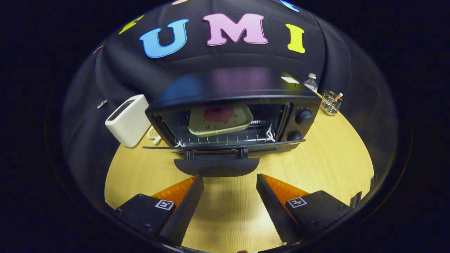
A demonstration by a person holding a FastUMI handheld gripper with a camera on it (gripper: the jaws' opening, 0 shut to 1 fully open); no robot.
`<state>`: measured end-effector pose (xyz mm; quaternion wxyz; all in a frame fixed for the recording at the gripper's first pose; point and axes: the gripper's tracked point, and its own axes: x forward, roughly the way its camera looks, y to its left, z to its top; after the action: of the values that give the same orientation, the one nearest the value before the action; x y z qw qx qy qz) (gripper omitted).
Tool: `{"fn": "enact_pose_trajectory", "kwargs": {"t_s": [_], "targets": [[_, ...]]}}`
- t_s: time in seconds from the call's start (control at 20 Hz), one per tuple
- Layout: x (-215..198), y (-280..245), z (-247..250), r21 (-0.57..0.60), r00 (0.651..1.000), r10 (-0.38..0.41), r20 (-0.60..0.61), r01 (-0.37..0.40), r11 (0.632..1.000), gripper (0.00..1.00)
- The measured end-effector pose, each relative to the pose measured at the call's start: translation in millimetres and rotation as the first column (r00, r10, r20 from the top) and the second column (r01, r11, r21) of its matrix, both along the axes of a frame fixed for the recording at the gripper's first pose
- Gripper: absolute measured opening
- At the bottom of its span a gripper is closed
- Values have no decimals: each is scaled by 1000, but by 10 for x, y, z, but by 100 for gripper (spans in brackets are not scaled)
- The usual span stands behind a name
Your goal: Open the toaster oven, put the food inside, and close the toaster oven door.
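Observation:
A black toaster oven [239, 102] stands on the wooden table [316, 168] with its door [216, 158] folded down flat toward me. Inside, on the wire rack, rests a pale green tray [219, 121] carrying a round dark-red piece of food [218, 114]. The door's curved handle [216, 167] lies just ahead of my fingers. My gripper [230, 181] is open, its two black-and-orange fingers spread wide over the tabletop with nothing between them, a short way back from the handle.
A white two-slot toaster [128, 119] stands left of the oven, with a small pale object [153, 133] behind its corner. Right of the oven sit a clear bottle [310, 82] and a wire holder [331, 102]. Two knobs [304, 117] are on the oven's right panel.

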<state>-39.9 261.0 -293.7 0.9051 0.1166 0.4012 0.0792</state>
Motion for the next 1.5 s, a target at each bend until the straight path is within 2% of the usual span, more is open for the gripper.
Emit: {"fn": "enact_pose_trajectory", "kwargs": {"t_s": [0.3, 0.8, 0.95, 1.15, 1.5], "targets": [[311, -143, 315, 37, 995, -57, 85, 54, 998, 99], [351, -606, 794, 40, 972, -93, 215, 87, 995, 99], [454, -811, 1092, 50, 953, -116, 280, 107, 993, 99], [556, -1180, 1607, 30, 908, -121, 401, 120, 992, 99], [554, -1819, 2141, 62, 849, -169, 500, 160, 985, 99]]}}
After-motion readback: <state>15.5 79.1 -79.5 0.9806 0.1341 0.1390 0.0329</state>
